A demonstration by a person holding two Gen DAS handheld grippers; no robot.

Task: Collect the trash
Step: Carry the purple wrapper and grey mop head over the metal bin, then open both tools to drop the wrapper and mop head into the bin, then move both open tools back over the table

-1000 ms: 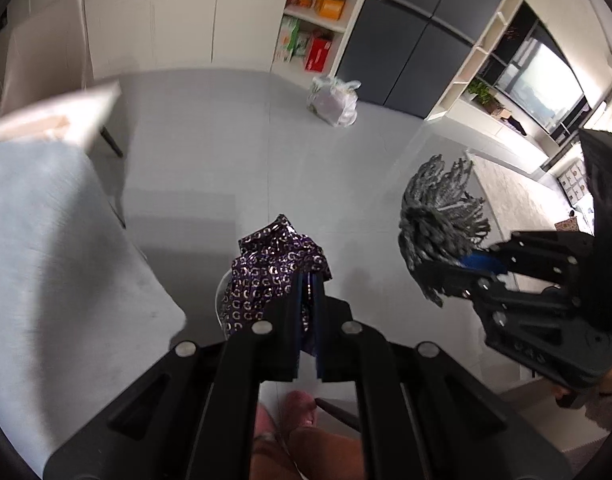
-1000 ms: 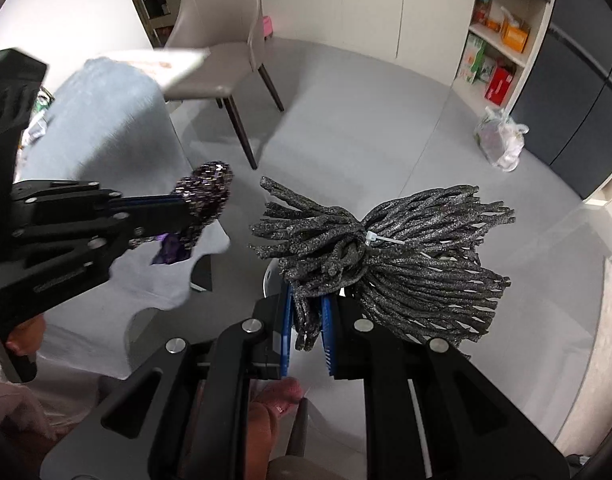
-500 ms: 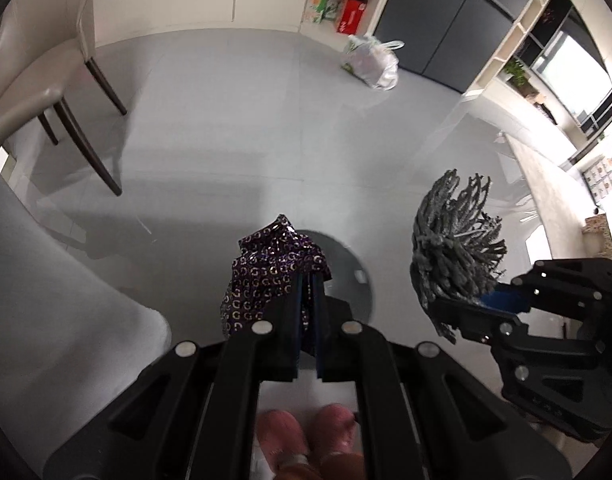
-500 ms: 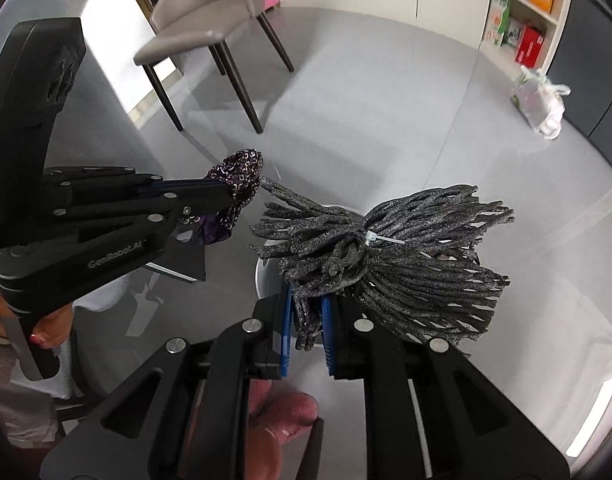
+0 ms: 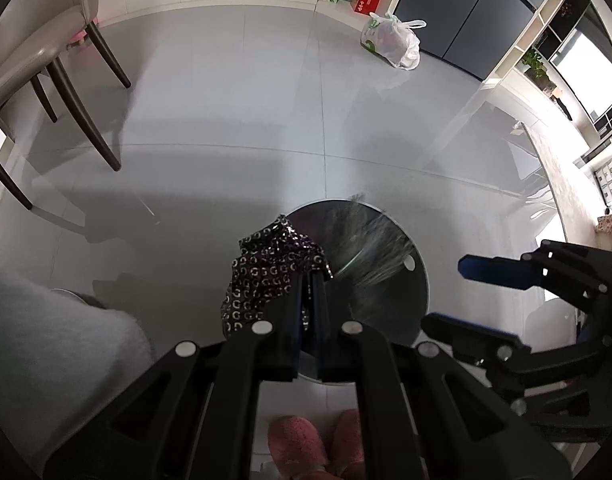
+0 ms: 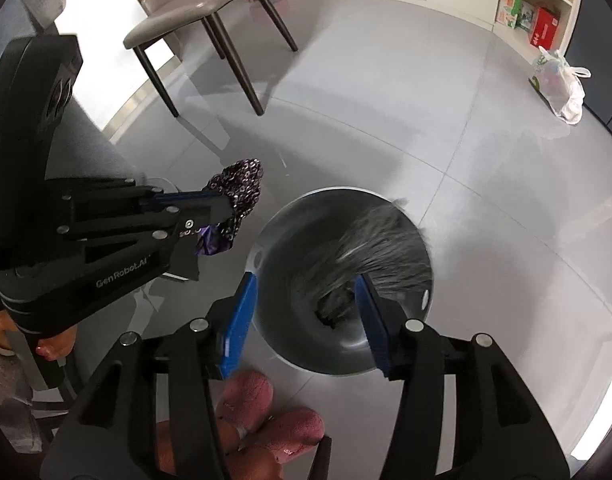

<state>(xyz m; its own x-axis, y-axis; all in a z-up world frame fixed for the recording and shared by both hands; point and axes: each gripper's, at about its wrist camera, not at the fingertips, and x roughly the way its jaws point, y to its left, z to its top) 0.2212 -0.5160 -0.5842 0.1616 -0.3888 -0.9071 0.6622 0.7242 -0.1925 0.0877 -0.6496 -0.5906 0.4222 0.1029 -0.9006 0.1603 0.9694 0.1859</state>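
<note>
The right gripper (image 6: 304,312) is hanging over the round metal bin (image 6: 274,344) with its blue fingers (image 6: 238,320) standing well apart; they have just been opening, and nothing is pressed between them now. The grey mop-like bundle of cords (image 6: 370,248) is showing as a blur inside the bin's far right side, clear of both fingers, seen through the gap between them. In the left wrist view the same blur (image 5: 370,248) is streaking across the bin (image 5: 410,312).

The left gripper (image 5: 308,304) is keeping its fingers closed tight on a crumpled dark wrapper with a light ring pattern (image 5: 266,276). From the right wrist view that wrapper (image 6: 236,192) is sticking out past the fingertips, to the left of the bin and above the floor, not over the opening.

Pink slippers (image 6: 262,412) are standing on the near side of the bin. A white plastic bag (image 5: 394,42) is sitting on the grey floor (image 5: 234,92) far off to the right, and a chair (image 6: 198,16) is standing far left.
</note>
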